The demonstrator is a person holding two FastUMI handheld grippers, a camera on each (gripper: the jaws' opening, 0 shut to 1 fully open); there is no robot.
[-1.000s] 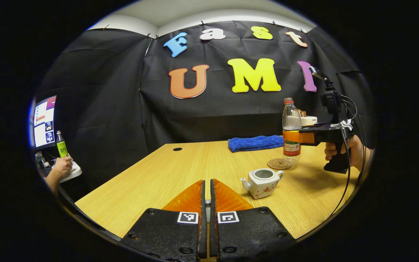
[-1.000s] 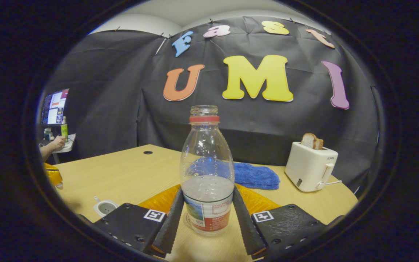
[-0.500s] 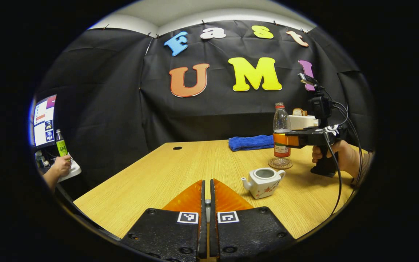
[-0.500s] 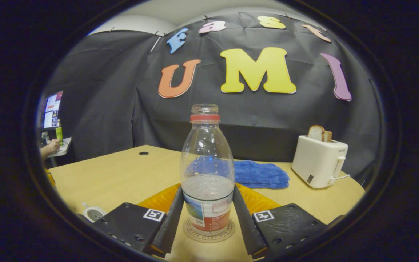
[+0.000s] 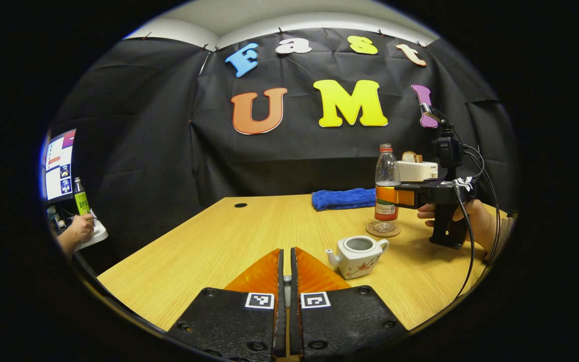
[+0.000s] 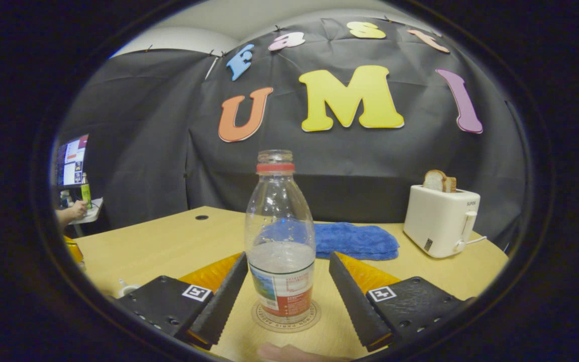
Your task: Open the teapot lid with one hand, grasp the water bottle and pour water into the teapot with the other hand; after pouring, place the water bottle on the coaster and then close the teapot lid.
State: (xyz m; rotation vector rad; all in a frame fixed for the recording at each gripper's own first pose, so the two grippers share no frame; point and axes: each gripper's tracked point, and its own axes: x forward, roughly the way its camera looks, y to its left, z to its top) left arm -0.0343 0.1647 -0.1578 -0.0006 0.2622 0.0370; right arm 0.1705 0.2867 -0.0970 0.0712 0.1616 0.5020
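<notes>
A clear water bottle (image 6: 280,251) with a red neck ring and no cap stands upright on the round coaster (image 6: 264,322). My right gripper (image 6: 287,256) is open, its fingers standing off the bottle on both sides. In the left gripper view the same bottle (image 5: 386,186) is on the coaster (image 5: 383,231), with the right gripper (image 5: 395,195) beside it at label height. The white teapot (image 5: 357,254) sits lidless on the table in front of the coaster. My left gripper (image 5: 286,250) is shut, with a pale sliver of the lid caught between its fingers.
A blue towel (image 6: 355,240) lies behind the bottle, and a white toaster (image 6: 440,221) with bread stands at the back right. A hand (image 5: 475,221) holds the right gripper. A person's hand (image 5: 81,229) rests at a desk far left. The wooden table (image 5: 209,241) has a cable hole (image 5: 240,205).
The right gripper lowered the bottle onto the coaster, then opened its fingers away from it. The left gripper stayed shut and hardly moved.
</notes>
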